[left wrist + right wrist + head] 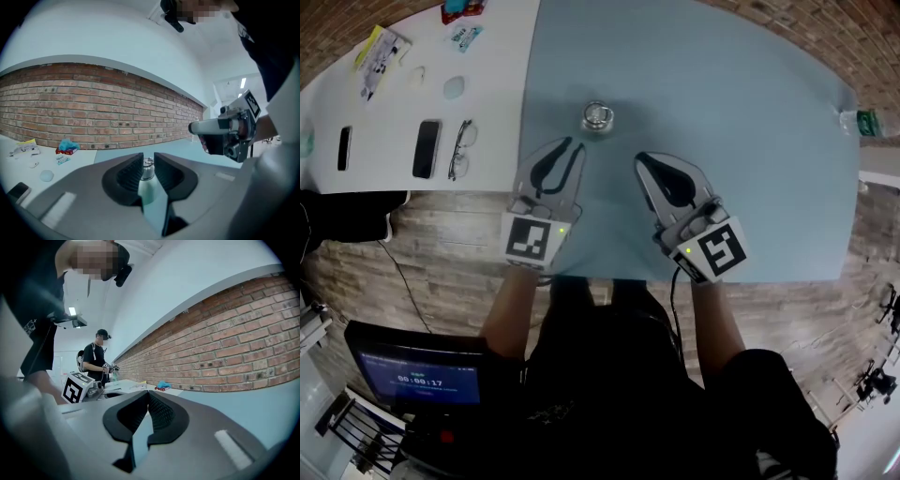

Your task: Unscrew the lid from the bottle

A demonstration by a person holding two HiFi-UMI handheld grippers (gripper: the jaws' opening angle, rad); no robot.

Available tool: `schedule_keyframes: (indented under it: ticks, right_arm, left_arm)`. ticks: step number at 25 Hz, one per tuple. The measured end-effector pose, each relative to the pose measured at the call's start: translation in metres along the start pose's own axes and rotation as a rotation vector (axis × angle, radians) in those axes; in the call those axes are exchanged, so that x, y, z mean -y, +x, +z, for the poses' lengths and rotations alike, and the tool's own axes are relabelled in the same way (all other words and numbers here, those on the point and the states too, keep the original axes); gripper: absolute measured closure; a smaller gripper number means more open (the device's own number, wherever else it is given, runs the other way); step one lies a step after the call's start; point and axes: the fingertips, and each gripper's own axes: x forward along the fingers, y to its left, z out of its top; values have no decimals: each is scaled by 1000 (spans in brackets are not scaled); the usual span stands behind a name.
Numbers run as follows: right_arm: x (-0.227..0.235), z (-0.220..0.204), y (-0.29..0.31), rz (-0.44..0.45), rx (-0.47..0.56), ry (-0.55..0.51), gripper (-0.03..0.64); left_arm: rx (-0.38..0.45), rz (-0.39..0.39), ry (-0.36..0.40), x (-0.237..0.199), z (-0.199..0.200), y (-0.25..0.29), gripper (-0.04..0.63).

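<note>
One bottle [597, 116], lid [148, 163] on, standing on the blue bench [722, 141] just ahead of two claws. Left claw [569, 143] cracked open, pinching nothing; right claw [640, 157] pressed together. Two phones [427, 148] and one glasses [461, 148] off left.

- We see grey shells and black ribbed pads [127, 174] on left gripper [566, 146] and right gripper [643, 159].
- Black-and-white marker cubes [532, 238], each with a green LED [560, 228].
- Black cable [673, 281] off the right one.
- We wear a black top [609, 375].

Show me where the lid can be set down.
Free: the blue tabletop right of the bottle, and the strip behind it. Crowded: the white table, with phones, glasses and packets.
</note>
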Motion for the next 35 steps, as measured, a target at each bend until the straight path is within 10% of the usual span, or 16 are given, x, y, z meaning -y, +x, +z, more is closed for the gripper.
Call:
schedule_keyframes:
  ticks: [35]
  right_arm:
    - [21, -50, 83, 69, -141, -232, 351]
  left_arm:
    - [-168, 60, 46, -1, -82, 48, 247]
